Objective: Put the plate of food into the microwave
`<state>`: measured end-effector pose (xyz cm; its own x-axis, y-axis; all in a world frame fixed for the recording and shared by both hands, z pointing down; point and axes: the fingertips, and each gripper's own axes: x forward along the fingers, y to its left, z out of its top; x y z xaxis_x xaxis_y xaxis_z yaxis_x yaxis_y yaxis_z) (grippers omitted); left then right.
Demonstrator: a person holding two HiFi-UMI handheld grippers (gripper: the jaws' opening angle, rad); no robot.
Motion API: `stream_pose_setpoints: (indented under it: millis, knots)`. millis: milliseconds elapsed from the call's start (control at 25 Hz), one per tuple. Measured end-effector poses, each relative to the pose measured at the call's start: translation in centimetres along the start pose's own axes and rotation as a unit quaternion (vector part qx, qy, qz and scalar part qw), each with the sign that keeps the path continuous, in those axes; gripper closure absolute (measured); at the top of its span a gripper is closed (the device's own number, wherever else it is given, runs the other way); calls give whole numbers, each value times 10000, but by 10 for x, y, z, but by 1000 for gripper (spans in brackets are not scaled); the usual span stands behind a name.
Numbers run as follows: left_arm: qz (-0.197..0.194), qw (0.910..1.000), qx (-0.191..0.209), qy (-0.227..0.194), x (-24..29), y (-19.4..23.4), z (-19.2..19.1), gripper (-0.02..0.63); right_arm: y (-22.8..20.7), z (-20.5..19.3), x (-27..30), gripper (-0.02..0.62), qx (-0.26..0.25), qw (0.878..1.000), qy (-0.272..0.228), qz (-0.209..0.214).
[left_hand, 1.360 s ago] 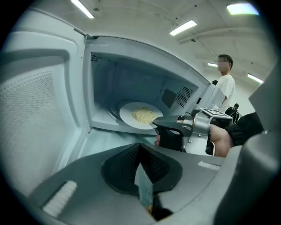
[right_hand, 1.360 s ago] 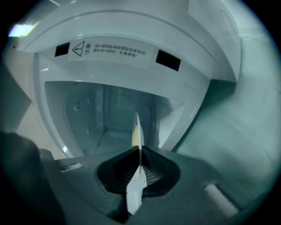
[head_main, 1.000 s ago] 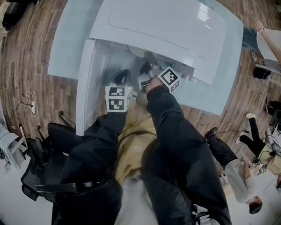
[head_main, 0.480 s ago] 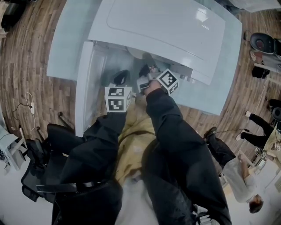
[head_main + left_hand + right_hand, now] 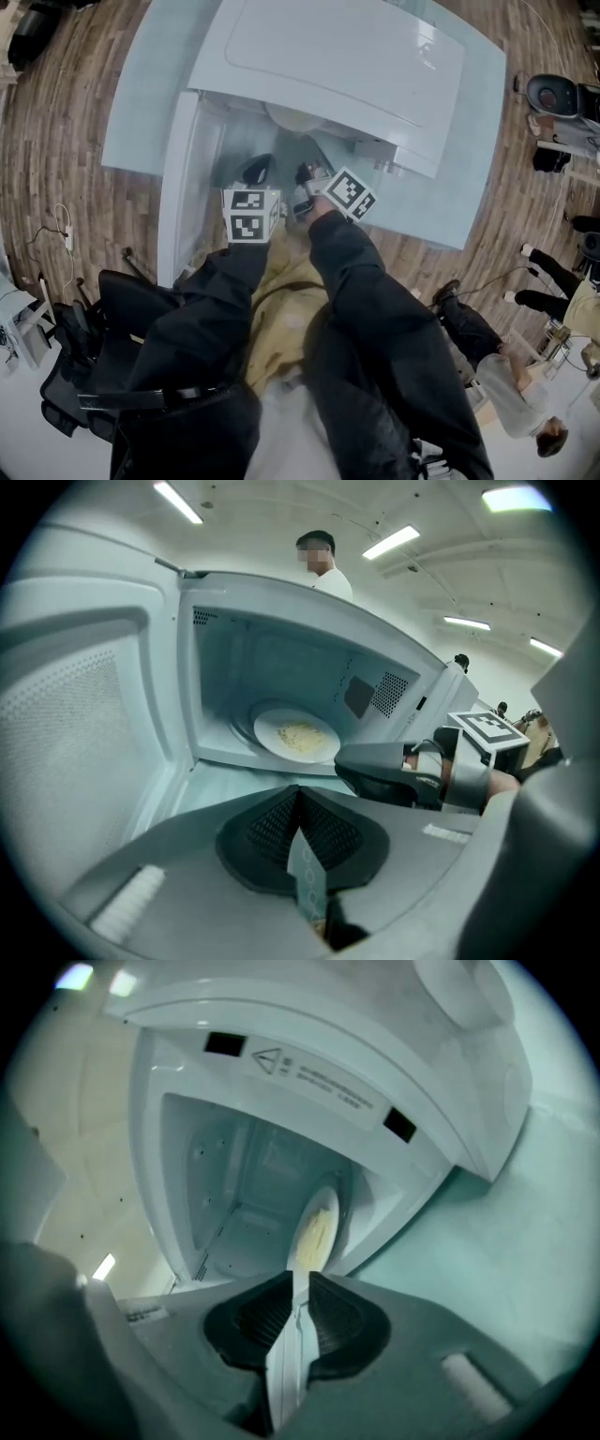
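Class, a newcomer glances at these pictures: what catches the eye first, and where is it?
The white microwave gapes open, its door swung to the left. Inside lies a plate of yellowish food. The right tongs have just been opening, and the plate's rim sits at their tips, unpinched.

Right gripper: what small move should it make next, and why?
Probably draw the right gripper straight back, away from the microwave. Its jaws have just been opening, nothing is between them, and the plate already lies inside.
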<state>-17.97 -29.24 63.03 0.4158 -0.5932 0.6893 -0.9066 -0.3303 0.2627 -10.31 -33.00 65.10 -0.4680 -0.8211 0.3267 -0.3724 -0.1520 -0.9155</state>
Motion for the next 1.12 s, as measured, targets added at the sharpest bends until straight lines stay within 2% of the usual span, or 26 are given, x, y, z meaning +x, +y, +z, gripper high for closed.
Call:
stream_pose_setpoints:
  millis: [40,80,280,480,600,760,960,1120]
  knots:
    - [8,10000,0,-43,-3,-2,3,609,4,-5,-6,578,-249,9996,125,-57]
    - [15,10000,-8,-98,-6,-5,7,609,9,-11,-12,598,-498,9984,248,-87]
    - [-64,9989,132,-450,-23,-25,31,610,44,-22,-43,600,-1593,9858,527,26]
    - [-121,9959,280,-857,-52,-52,55,609,90,-16,-77,600,-2776,9586,576,249]
    - [-151,9920,384,-1193,-69,-69,76,609,123,-1,-94,600,-3462,9367,362,369]
    - [-179,9836,579,-1699,-92,-95,113,609,168,35,-117,600,-4169,9078,-197,427]
    - [-267,9679,875,-2341,-119,-126,166,609,221,80,-144,600,-4766,8738,-857,455]
    - [-325,9573,1028,-2681,-139,-148,192,609,253,102,-165,600,-5066,8523,-1211,474]
